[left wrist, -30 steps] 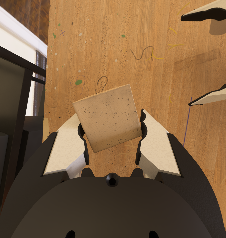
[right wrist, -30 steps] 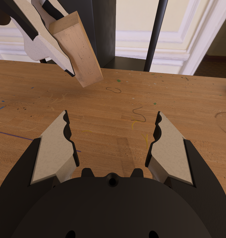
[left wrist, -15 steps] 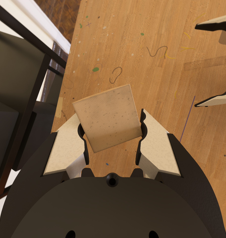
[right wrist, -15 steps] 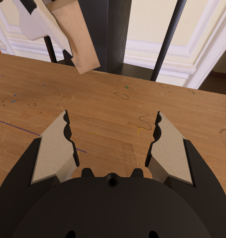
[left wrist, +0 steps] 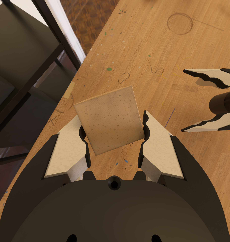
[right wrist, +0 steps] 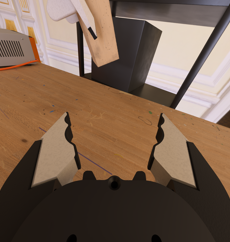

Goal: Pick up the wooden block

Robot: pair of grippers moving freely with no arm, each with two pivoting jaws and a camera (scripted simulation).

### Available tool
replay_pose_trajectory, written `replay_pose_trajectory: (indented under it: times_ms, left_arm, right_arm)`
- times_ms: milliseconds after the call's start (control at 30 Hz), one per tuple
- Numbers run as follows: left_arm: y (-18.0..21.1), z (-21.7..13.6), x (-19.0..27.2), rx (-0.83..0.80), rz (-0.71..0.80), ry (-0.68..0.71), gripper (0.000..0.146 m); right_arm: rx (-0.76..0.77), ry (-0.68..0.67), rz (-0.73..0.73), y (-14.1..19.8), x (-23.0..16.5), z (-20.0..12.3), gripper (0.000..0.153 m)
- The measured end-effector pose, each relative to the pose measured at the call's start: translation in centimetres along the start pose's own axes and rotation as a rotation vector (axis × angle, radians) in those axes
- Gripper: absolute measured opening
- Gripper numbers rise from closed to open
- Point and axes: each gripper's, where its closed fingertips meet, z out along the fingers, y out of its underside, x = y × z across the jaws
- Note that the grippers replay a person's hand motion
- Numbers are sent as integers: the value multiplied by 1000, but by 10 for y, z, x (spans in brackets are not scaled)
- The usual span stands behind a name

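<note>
My left gripper [left wrist: 111, 113] is shut on the wooden block [left wrist: 109, 119], a pale speckled slab held tilted well above the wooden workbench [left wrist: 164, 45]. In the right wrist view the block [right wrist: 104, 39] hangs at the top, clamped by the left gripper's fingers [right wrist: 84, 19], high over the bench. My right gripper [right wrist: 114, 113] is open and empty, low over the bench [right wrist: 98, 104]. It also shows at the right edge of the left wrist view [left wrist: 182, 100], jaws apart.
A dark metal shelf frame [right wrist: 198, 55] with a black box [right wrist: 127, 55] stands beyond the bench's far edge. A grey vented device [right wrist: 8, 48] with an orange cable [right wrist: 15, 66] sits at the bench's far left. The bench edge [left wrist: 77, 73] runs beside the shelf [left wrist: 20, 45].
My left gripper has risen further with the block and turned, so more bench and shelf show. The right gripper has swung left, bringing the grey device into view; it stays open.
</note>
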Motion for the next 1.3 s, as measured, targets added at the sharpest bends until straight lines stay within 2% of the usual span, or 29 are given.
replay_pose_trajectory:
  times_ms: [300, 567, 667, 933, 1300]
  left_arm:
    - [-5, -32, 16, -99, 121, 5, 87]
    - [-19, -35, 28, -81, 300, 56, 87]
    - [-24, -33, 36, -56, 375, 108, 87]
    - [-33, -25, 62, -11, 721, 177, 87]
    - [-37, -21, 85, -66, 935, 196, 87]
  right_arm:
    - [-53, 0, -34, -28, -13, 18, 134]
    - [-31, -4, -25, -64, -17, 18, 134]
    - [-25, 6, -29, -69, -16, 13, 134]
    - [-19, 38, -37, -75, -4, 0, 134]
    - [-24, 83, -27, -74, 21, -12, 134]
